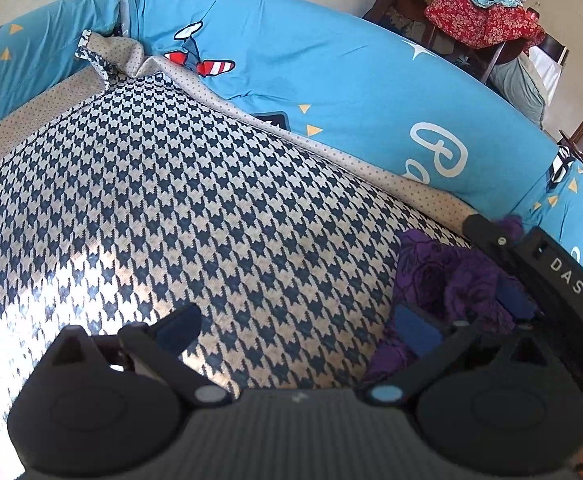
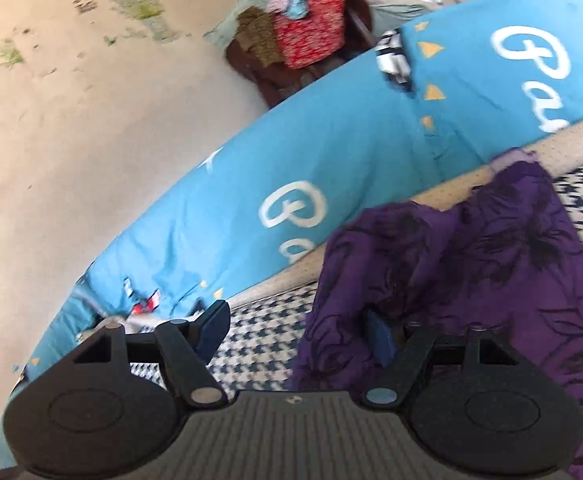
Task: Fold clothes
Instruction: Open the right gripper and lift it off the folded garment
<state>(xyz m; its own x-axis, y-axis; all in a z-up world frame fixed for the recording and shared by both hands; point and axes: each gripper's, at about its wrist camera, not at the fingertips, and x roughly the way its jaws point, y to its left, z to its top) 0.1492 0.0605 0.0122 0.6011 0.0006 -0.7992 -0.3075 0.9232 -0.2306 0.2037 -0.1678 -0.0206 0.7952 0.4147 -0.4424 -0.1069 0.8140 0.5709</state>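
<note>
Left wrist cam sits low over the houndstooth blanket [image 1: 171, 200], looking forward along its claw [image 1: 295, 324] toward the blue bedsheet [image 1: 311, 72] and wall. Right wrist cam is rolled, aimed more at the wall, close on the purple cloth [image 2: 491, 264]. Shared: blanket, sheet, purple cloth, red garment pile [image 1: 479, 20].

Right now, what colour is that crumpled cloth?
Purple cloth with a dark floral print, clearest in the right wrist view.
</note>
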